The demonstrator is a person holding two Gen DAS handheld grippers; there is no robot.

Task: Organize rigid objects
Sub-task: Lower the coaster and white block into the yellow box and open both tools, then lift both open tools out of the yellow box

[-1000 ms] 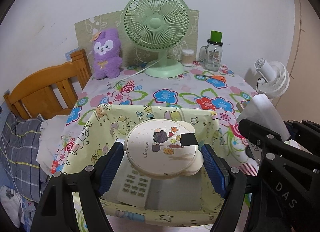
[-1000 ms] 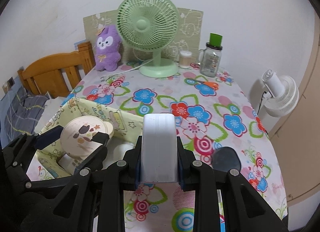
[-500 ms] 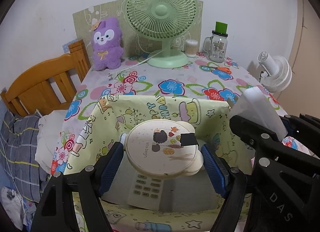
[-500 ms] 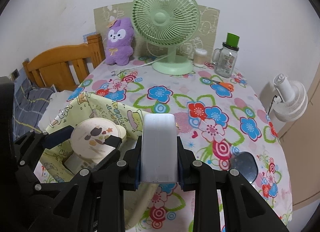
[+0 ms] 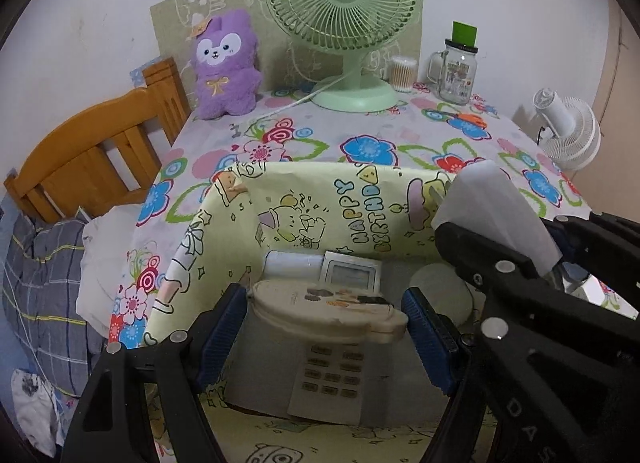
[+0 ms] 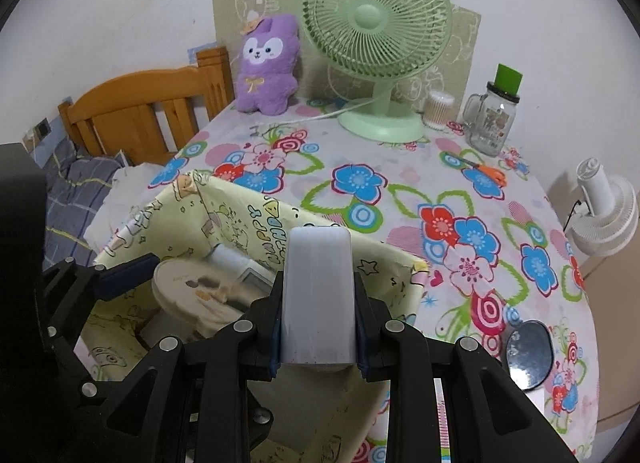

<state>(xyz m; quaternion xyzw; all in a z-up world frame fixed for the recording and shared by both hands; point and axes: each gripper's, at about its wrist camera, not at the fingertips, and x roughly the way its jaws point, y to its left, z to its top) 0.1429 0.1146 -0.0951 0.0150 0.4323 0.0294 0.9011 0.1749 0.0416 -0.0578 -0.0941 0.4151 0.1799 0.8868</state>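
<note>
Gripping a round cream case with bear-ear bumps between the blue pads of the left gripper, jaws spread wide to span its rim and pressing on both sides; holding it flat, printed face up, low inside the yellow paper-lined box, just above the white remote control lying on the box floor. Keeping it level probably so it can go down on top of the remote without tipping. Sharing the box floor with a small white tube at the far wall and a pale round object at the right, identity unclear.

Clamping a tall white rounded block upright in the right gripper, jaws nearly together and tight on its narrow sides; hovering at the box's right rim, likely waiting its turn to go in beside the case.

Standing outside, on the flowered tablecloth: a green desk fan, a purple plush rabbit, a glass jar mug with a green cap, a cotton-swab tub, orange scissors, a dark round mirror.

Reading "HAPPY BIRTHDA…" in outlined letters on the box lining, the end hidden; "DAS" moulded on the right gripper's black frame as seen from the left wrist. Small print on the case too blurred to read.
</note>
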